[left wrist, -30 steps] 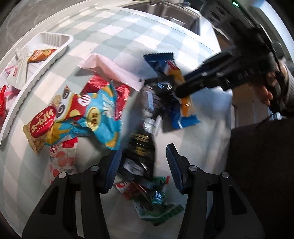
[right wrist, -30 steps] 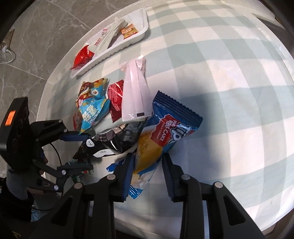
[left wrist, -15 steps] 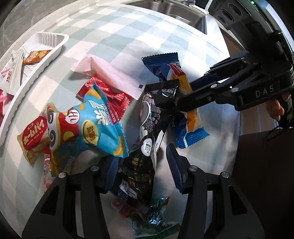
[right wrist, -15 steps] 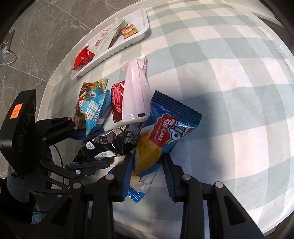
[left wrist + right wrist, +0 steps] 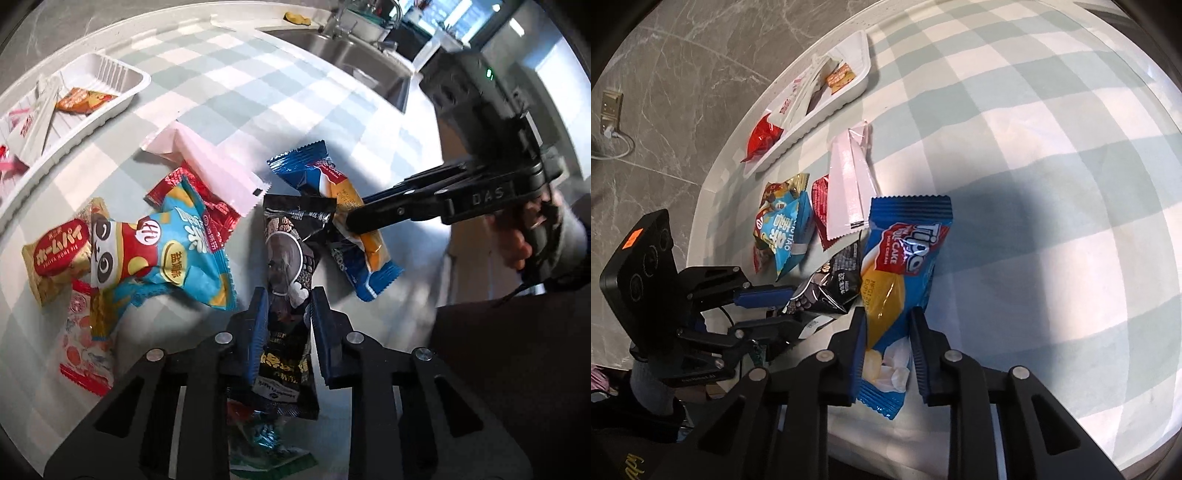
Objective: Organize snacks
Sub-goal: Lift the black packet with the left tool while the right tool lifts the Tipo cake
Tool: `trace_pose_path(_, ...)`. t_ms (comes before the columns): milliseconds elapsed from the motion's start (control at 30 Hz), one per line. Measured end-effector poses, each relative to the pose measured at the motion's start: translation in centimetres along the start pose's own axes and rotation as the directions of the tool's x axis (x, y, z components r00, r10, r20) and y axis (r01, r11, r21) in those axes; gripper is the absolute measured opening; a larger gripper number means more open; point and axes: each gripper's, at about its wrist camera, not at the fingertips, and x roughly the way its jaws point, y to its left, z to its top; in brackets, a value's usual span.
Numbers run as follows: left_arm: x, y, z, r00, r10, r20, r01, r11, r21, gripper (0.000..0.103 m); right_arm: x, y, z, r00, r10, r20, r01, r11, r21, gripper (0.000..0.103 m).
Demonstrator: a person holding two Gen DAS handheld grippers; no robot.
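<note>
Left of my left claw (image 5: 286, 314) the blue panda bag (image 5: 166, 251) and red packets (image 5: 207, 206) crowd the cloth (image 5: 1052, 166), while right of my right claw (image 5: 886, 332) it lies bare, tray (image 5: 849, 74) far ahead-left.

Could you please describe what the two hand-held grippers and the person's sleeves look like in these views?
Both are matte black, angular linkage frames with silver pivot screws and ribbed blue pads. The left hand-held gripper carries a black camera box with round lenses and an orange sticker; the right hand-held gripper bears raised "DAS" lettering, a green indicator light and a thin black cable. A grey cuff shows at each wrist, with dark clothing behind.
</note>
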Motion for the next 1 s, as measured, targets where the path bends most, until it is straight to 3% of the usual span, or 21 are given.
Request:
trace_pose_path(200,-0.5,0.1,-0.2,1.0,0.008,-0.002,-0.008,1.0,-0.016,0.022,-0.6,-0.7,0.1,1.0,0.022,0.008,-0.022,1.0,0.023,0.025)
trace_pose_path(267,0.0,0.1,-0.2,0.999,0.03,-0.015,-0.03,0.999,-0.017,0.022,-0.5,-0.6,0.1,1.0,-0.014,0.007,0.014,1.0,0.008,0.025)
trace_pose_path(533,2.3,-1.2,-0.1,0.989,0.109,-0.098,-0.101,0.991,0.086,0.024,0.1,0.9,0.0,0.997,-0.076,0.008,0.076,0.994,-0.08,0.026)
trace_pose_path(700,2.9,-1.7,0.4,0.985,0.138,-0.105,-0.125,0.985,0.121,0.024,0.7,1.0,-0.1,0.995,-0.096,-0.004,0.095,0.992,-0.085,0.035)
trace_pose_path(1000,3.0,-1.7,0.5,0.986,0.13,-0.105,-0.119,0.987,0.106,0.025,1.2,1.4,-0.5,0.993,-0.12,-0.002,0.119,0.988,-0.098,0.039)
